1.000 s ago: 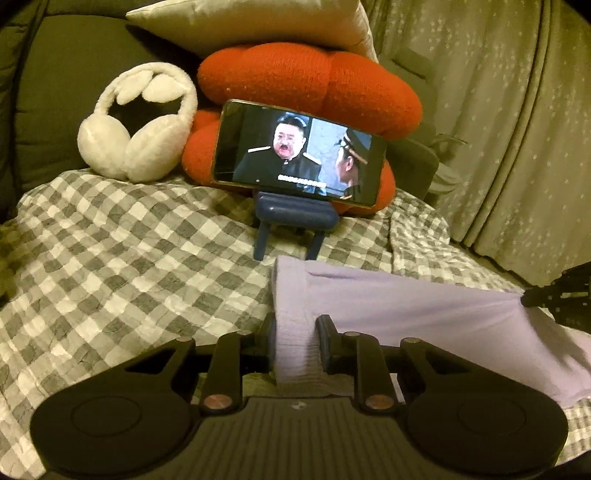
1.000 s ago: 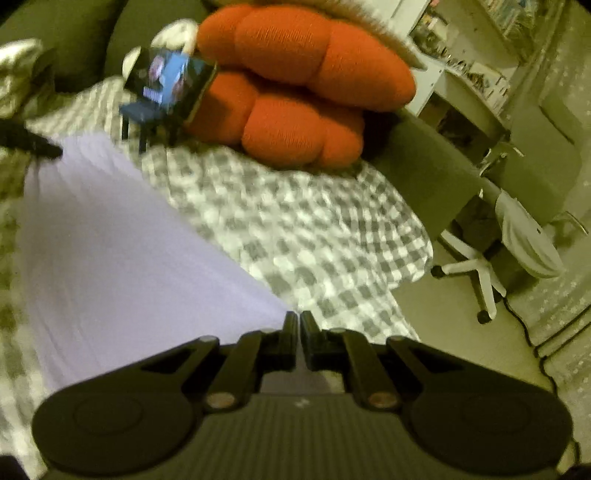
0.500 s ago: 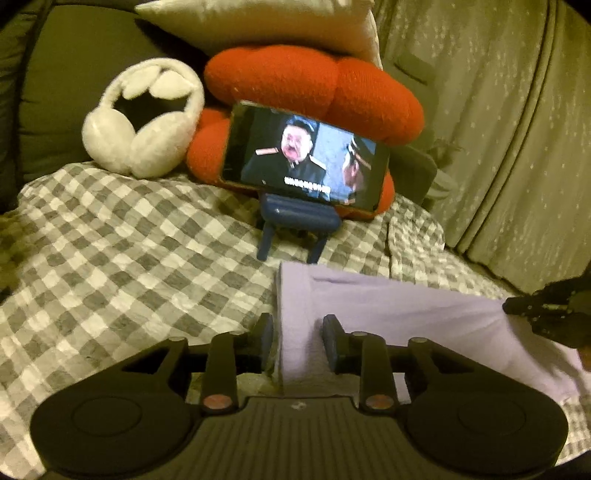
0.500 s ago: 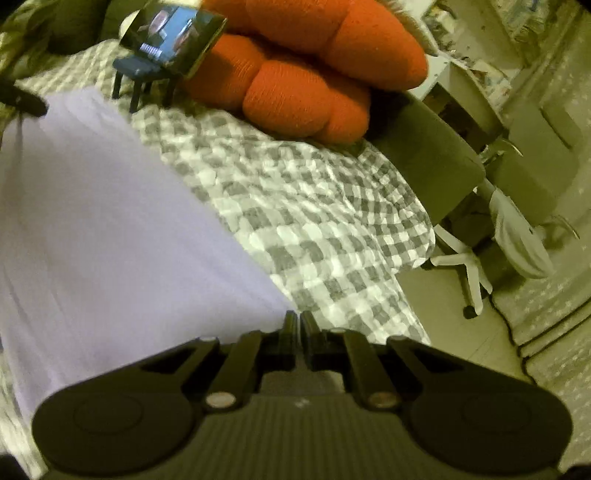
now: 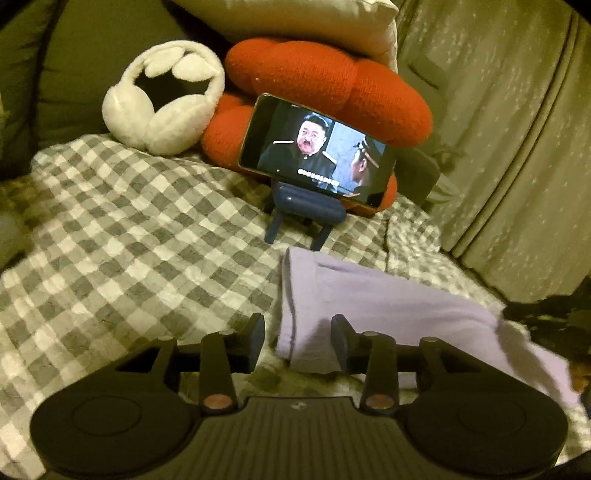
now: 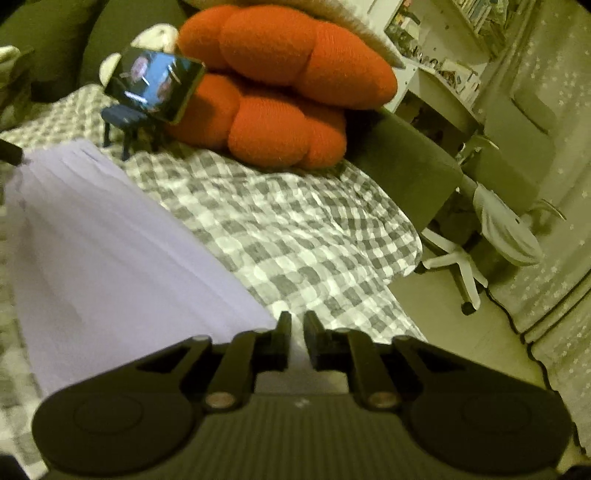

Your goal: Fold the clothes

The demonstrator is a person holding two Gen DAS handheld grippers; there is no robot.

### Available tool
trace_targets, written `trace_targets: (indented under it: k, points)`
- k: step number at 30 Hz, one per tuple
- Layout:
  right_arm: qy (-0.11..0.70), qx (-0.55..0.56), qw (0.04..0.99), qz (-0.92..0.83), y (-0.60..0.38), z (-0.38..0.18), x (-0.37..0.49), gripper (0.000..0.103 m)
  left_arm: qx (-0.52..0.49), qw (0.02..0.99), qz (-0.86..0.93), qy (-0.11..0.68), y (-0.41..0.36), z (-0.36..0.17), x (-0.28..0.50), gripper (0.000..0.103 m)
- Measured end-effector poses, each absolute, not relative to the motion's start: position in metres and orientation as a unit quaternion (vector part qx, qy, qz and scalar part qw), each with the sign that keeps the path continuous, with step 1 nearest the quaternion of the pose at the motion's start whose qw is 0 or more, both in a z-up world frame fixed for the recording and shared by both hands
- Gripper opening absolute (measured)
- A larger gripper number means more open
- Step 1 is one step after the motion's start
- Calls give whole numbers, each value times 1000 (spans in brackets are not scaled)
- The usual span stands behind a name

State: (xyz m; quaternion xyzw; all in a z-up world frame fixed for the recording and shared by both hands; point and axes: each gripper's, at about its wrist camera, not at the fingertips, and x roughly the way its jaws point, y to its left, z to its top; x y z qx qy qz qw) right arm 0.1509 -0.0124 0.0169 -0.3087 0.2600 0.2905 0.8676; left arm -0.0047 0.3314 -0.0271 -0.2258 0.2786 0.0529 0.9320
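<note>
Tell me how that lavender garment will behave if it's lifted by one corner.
The lavender garment is probably floppy: it drapes in soft folds over the checked blanket. It is likely light, since the thin cloth sags where it lies. It would likely slip free of the left gripper, whose jaws are opening.

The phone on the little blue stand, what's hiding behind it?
Behind the black phone on its blue stand sits a puffy orange knitted cushion, with a cream pillow on top. The phone covers part of the cushion's front, so that part cannot be seen.

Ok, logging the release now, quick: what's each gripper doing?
Left gripper: opening, pads off the purple cloth edge lying between them.
Right gripper: just opening, narrow gap; cloth corner at the fingers, grip cannot be told.
</note>
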Motion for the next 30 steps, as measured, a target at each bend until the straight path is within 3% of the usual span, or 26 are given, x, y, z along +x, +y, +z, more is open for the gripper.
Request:
trace_targets:
  k: [9,17,30]
  points:
    - [302,-268,873,273,-30,25,132,16,-202,923,92,314,316,-17,-2,38]
    - [403,-197,874,187,-48,31,114,17,-176,919,111,335,309,5,-15,38]
    - [456,-90,868,176,-73,33,62,21,-67,924,139,351,262,56,-19,38]
